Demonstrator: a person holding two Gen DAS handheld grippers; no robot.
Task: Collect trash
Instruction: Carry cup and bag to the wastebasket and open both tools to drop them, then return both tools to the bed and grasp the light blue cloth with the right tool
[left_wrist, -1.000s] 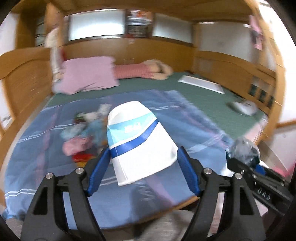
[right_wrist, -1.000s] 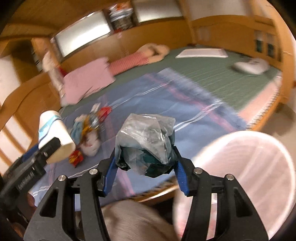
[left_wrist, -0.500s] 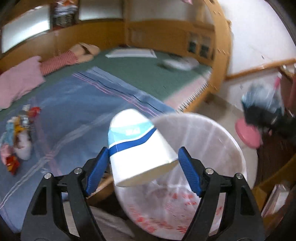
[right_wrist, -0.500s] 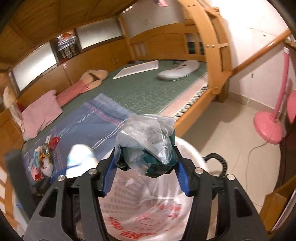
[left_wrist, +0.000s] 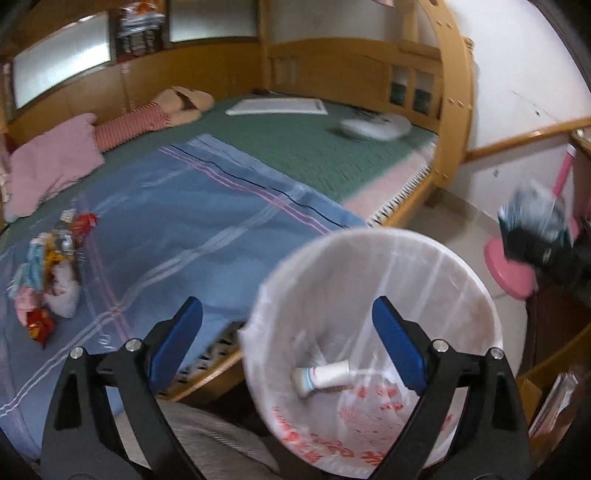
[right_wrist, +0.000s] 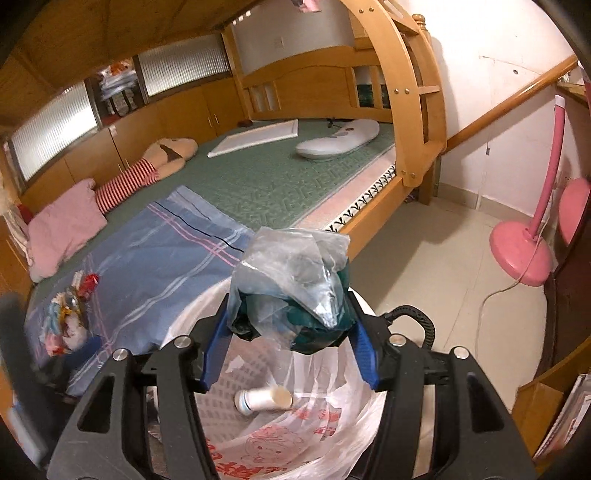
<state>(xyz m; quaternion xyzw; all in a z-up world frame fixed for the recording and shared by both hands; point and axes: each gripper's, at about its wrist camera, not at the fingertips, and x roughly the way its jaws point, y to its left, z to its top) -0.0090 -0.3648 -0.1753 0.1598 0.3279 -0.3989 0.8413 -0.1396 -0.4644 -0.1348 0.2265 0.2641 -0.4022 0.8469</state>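
Note:
A white bin (left_wrist: 476, 280) lined with a printed plastic bag stands beside the bed. The white paper cup (left_wrist: 325, 374) with blue bands lies inside it, also seen as the cup (right_wrist: 263, 399) in the right wrist view. My left gripper (left_wrist: 288, 325) hangs over the bin, its jaws opening with nothing between them. My right gripper (right_wrist: 288, 334) is shut on a crumpled clear and dark-green plastic bag (right_wrist: 291, 284) above the bin (right_wrist: 192, 317); that bag (left_wrist: 532, 214) appears blurred at the right of the left view. A pile of wrappers (left_wrist: 48, 269) lies on the blue sheet.
The bed has a blue striped sheet (left_wrist: 184, 221), a green mat (right_wrist: 266, 184), a pink pillow (left_wrist: 48, 166) and a white board (left_wrist: 277, 107). A pink fan base (right_wrist: 521, 254) with its cord stands on the tiled floor. Wooden furniture rises at the right.
Both grippers swung from over the bed to above the bin. The left jaws spread and the cup dropped into the bin. The right gripper kept hold of the plastic bag.

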